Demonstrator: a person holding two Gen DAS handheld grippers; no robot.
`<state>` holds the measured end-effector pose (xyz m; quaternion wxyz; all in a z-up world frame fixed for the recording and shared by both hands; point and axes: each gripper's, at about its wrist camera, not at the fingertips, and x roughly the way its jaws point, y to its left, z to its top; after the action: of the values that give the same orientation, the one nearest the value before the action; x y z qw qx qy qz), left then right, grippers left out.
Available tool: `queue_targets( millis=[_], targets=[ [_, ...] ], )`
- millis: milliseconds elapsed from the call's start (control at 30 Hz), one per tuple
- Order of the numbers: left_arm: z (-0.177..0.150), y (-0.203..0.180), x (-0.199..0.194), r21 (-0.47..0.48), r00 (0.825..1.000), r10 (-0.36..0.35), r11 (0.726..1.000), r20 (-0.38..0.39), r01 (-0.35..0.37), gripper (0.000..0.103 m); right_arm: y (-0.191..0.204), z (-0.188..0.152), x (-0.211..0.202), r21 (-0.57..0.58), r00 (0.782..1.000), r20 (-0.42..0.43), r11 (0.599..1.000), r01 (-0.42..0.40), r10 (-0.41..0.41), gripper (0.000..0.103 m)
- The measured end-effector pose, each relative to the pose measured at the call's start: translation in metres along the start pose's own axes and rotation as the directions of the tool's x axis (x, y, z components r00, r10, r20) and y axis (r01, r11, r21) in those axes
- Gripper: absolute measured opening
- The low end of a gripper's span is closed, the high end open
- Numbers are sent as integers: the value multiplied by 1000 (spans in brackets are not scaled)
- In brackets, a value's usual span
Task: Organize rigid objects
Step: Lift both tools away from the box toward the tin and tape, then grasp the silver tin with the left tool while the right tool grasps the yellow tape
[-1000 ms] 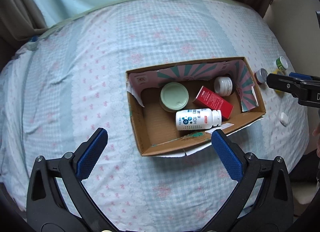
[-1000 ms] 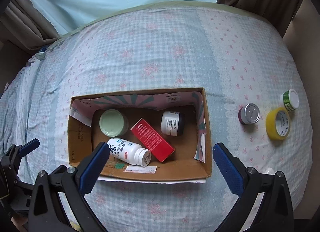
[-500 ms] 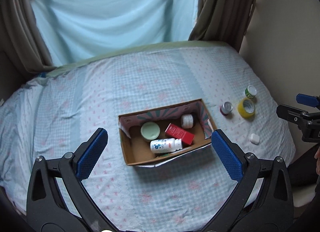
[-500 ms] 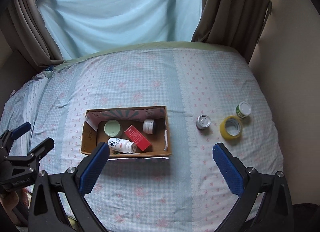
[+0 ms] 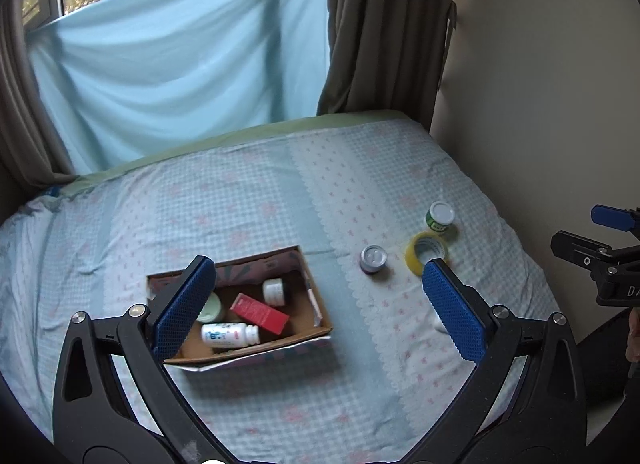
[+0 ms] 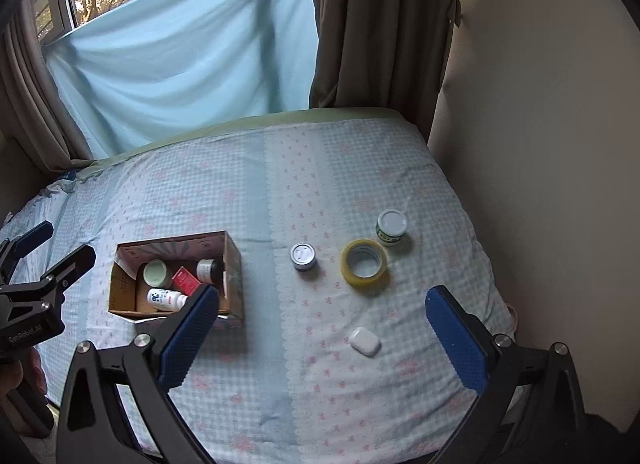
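Observation:
An open cardboard box (image 5: 316, 304) (image 6: 232, 260) sits on the bed. It holds a green-lidded jar (image 6: 155, 271), a red carton (image 5: 259, 312), a white bottle (image 5: 230, 335) and a small dark jar (image 5: 274, 291). Right of it on the sheet lie a small silver tin (image 5: 373, 258) (image 6: 303, 256), a yellow tape roll (image 5: 427, 252) (image 6: 363, 267), a white-lidded green jar (image 5: 440, 216) (image 6: 391, 226) and a white earbud case (image 6: 365, 341). My left gripper (image 5: 320, 306) is open, high above the box. My right gripper (image 6: 322, 334) is open too, above the loose items.
The bed (image 5: 256, 200) carries a pale blue checked sheet with pink bows. A wall (image 6: 540, 144) runs close along its right side. Brown curtains (image 6: 376, 24) and a light blue cloth (image 5: 180, 76) hang behind the bed. A hand shows at the left edge of the right wrist view.
Both grippers have pulled up and back from the box, so the whole bed and window now show. Both stay open. The objects have not moved.

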<state>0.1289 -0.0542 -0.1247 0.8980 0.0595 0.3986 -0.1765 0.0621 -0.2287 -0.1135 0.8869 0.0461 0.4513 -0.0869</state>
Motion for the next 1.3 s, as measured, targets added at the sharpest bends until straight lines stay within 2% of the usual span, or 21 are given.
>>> queue_targets(
  millis=[167,333,500,867,967,1067,1200,1300],
  targets=[
    [-4,-52,46,-47,1000,19,999,-10,-19,103,-49,6,33,-71,999,5,996,-49,50,103],
    [-15,-82,110,-86,995,25,996,-95,-34,103,-78,5,87,-125,994,-28,986,-107,104,103],
    [-31,-88,178,-129,989,10,991,-144,-29,103,-88,-4,148,-144,984,-73,975,-170,161,103],
    [-85,-91,346,-119,957,23,991,-291,-60,103,-89,-48,285,-197,974,-151,960,-200,171,103],
    [-98,-86,377,-152,959,7,987,-282,-52,103,-89,-62,315,-199,974,-151,960,-195,167,103],
    [-109,-85,400,-146,966,19,988,-259,-58,100,-87,-73,341,-193,976,-136,962,-192,168,103],
    [-116,-88,419,-106,972,37,992,-231,-62,87,-85,-80,366,-179,979,-113,966,-188,169,103],
    [-117,-90,423,-92,979,41,994,-201,-61,83,-81,-81,376,-186,981,-88,964,-188,174,103]
  ],
)
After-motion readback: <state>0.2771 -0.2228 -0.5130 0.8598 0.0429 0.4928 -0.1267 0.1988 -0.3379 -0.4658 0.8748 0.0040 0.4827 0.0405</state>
